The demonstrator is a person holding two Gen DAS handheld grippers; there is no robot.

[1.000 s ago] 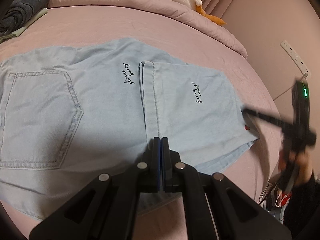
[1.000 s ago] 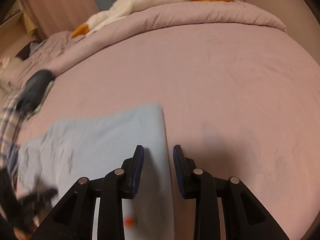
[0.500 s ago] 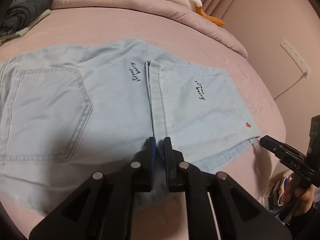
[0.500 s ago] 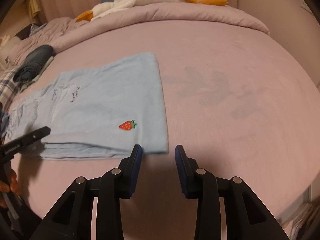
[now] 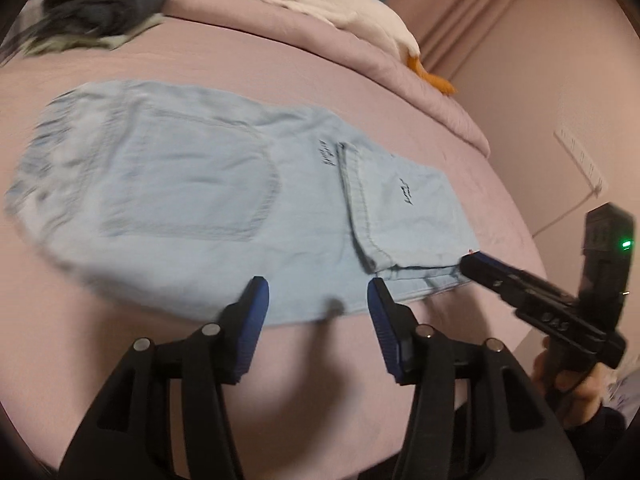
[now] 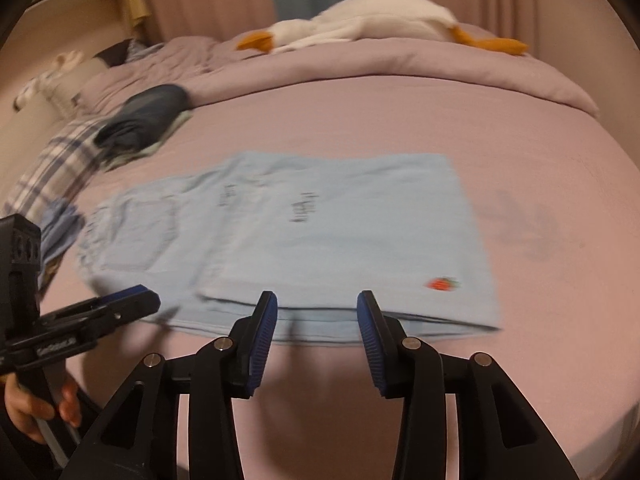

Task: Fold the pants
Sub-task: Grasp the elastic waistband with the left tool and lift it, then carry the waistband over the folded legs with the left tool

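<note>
Light blue denim pants lie flat on the pink bed, their leg end folded over the seat part, a small strawberry patch near the fold's front corner. My left gripper hovers just short of the pants' near edge, jaws opening, nothing between them. My right gripper also hangs at the near edge of the pants, jaws opening and empty. The right gripper's finger shows at the right of the left wrist view, the left gripper's finger at the left of the right wrist view.
A white plush goose lies on the rolled pink duvet at the back. A dark folded garment and plaid cloth lie at the left. The bed edge and a wall with a power strip are on the right. A hand grips the left tool.
My left gripper let go of the pants' edge, its jaws spread wide, and it drew back. My right gripper widened a little and pulled back from the folded end.
</note>
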